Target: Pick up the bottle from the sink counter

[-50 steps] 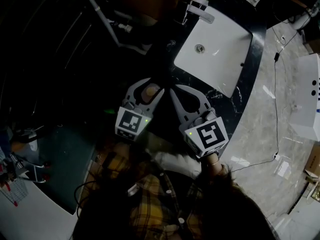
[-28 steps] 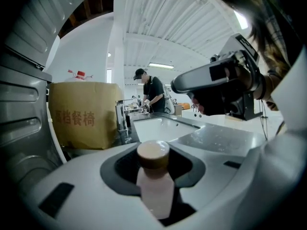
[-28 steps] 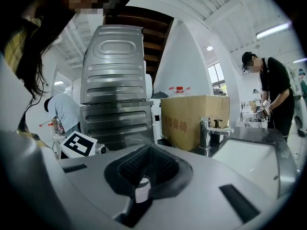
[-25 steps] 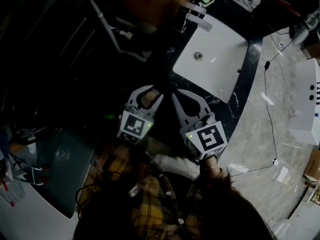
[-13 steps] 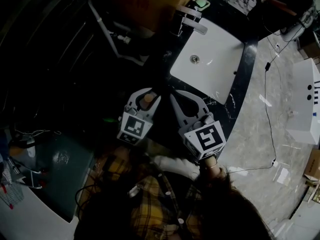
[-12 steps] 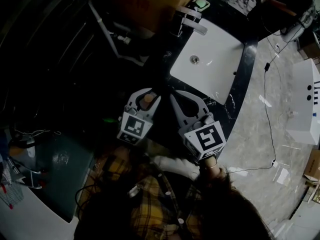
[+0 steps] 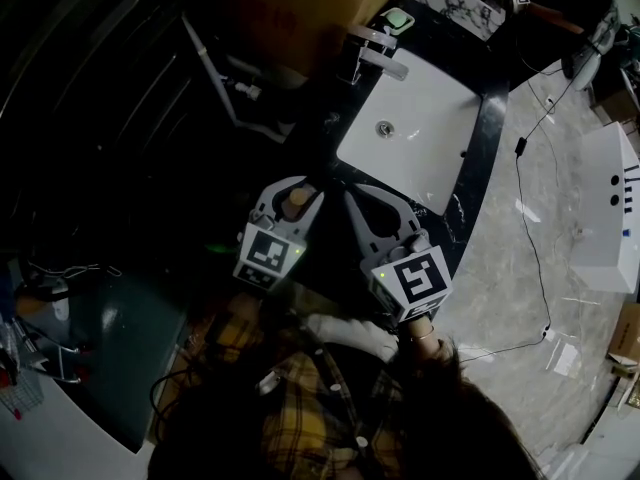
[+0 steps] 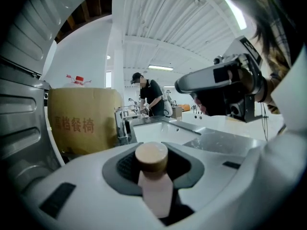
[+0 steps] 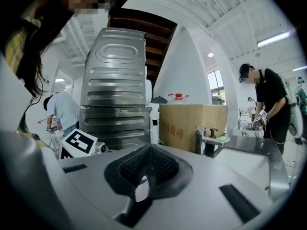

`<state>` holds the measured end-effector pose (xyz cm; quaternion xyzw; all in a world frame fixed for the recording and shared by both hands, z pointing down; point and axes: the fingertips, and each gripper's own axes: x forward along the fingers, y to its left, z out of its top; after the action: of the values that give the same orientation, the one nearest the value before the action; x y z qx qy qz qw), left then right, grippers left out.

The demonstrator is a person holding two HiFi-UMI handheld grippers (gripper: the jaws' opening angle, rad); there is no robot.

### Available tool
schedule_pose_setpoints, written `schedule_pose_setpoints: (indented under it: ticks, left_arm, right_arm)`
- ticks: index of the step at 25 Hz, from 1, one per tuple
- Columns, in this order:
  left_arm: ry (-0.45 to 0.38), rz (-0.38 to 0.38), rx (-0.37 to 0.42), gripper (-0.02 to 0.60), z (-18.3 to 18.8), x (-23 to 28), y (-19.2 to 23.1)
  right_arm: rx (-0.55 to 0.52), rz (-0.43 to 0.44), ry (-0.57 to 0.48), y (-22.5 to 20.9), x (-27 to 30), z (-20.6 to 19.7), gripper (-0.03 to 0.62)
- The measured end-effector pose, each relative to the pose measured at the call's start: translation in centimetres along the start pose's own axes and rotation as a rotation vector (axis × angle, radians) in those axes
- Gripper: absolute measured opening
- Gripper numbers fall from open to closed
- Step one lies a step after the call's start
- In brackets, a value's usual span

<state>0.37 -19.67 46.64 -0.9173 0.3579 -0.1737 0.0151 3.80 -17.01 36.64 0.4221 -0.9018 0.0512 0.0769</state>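
Note:
A pale pink bottle [image 8: 154, 193] with a round wooden cap stands upright between the jaws of my left gripper [image 8: 151, 150], whose pads press on its neck and shoulders. From the head view the cap [image 7: 296, 199] shows between the left gripper's [image 7: 298, 182] curved fingers, off the left of the black sink counter [image 7: 482, 163]. My right gripper [image 7: 350, 196] hangs beside it to the right, shut, with nothing in it. In the right gripper view its ribbed pads [image 9: 149, 164] meet at the tips.
A white sink basin [image 7: 452, 98] with a chrome faucet [image 7: 378, 56] and a green soap dish [image 7: 398, 18] lies ahead. A cardboard box [image 8: 81, 121] stands behind it and a steel appliance [image 9: 115, 80] to the left. A person [image 9: 268, 104] works further back. A cable [image 7: 530, 228] crosses the marble floor.
The sink and counter have drifted up and left in the head view. Both grippers keep their places side by side, and the bottle stays in the left one.

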Motion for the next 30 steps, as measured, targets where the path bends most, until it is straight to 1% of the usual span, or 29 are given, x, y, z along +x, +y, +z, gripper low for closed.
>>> schedule_pose_setpoints:
  ticks: [4,7,11,17,23,26,30]
  left_arm:
    - [-0.027,-0.004,0.004,0.12,1.3,-0.3,0.2]
    - [-0.042,-0.007,-0.011,0.12,2.4,-0.8,0.2]
    - [-0.067,-0.012,0.004,0.12,4.4,-1.5,0.1]
    - [-0.14,-0.04,0.024,0.12,8.3,-3.1,-0.3]
    - [-0.203,-0.038,-0.034,0.12,12.5,-5.2,-0.2]
    - [-0.237,-0.035,-0.018,0.12,14.2,-6.4,-0.2]
    - [-0.279,-0.014,-0.049,0.12,15.9,-8.1,-0.2]
  right_arm:
    - [-0.003,-0.012,-0.014,-0.2,-0.4,0.5,0.017]
    - [-0.008,-0.022,-0.022,-0.3,-0.8,0.7,0.017]
    - [-0.006,-0.04,-0.036,-0.7,-1.4,1.3,0.017]
    - [-0.015,-0.065,-0.055,-1.4,-2.1,2.1,0.017]
    - [-0.04,-0.075,-0.074,-1.5,-2.6,3.4,0.017]
    - [-0.063,-0.059,-0.097,-0.9,-2.8,4.6,0.017]
    - [-0.077,-0.034,-0.124,0.2,-2.9,6.1,0.017]
